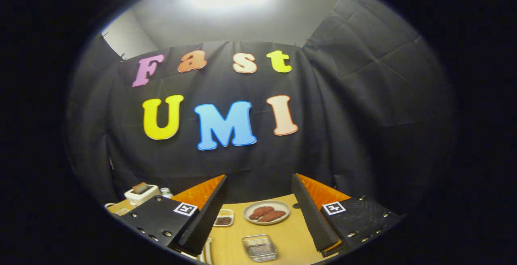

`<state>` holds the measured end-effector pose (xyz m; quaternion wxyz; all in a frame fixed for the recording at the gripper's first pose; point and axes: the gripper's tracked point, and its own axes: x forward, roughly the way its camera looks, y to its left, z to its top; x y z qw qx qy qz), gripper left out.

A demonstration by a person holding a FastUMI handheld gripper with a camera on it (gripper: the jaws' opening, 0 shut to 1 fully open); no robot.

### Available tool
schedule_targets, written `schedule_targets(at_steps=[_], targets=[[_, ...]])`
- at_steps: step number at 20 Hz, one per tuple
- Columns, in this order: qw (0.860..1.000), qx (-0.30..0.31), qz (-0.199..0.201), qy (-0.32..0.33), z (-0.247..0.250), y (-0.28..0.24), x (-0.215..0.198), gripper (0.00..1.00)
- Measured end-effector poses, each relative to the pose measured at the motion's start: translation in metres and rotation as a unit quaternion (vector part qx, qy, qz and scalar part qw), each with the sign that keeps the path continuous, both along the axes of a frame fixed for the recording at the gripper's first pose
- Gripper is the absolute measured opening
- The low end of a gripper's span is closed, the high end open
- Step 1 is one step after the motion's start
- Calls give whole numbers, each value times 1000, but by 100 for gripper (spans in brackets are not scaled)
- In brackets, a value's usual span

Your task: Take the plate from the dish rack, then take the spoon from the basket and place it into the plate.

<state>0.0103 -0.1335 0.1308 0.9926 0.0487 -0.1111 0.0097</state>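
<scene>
The gripper [258, 208] is held above the wooden surface [293, 232] with its fingers [204, 216] spread wide apart and grasping nothing. Taking the wire basket [259, 248] as the landmark: it sits on the surface between the fingers. A plate [266, 212] carrying brown food lies beyond the basket, a small tray [224, 217] beyond it to the left, and a toaster [141, 194] farther left.

One plate [266, 212], one basket [259, 247], one toaster [141, 193]

Riding the gripper [258, 200], the camera looks level across the table [291, 232] toward the far cloth wall.
</scene>
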Motion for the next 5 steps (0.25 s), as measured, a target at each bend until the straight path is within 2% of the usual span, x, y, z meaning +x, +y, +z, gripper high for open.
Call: schedule_targets(at_steps=[2, 5], targets=[[999, -16, -38, 8, -23, -38, 15, 97], [997, -41, -61, 18, -58, -79, 31, 97]])
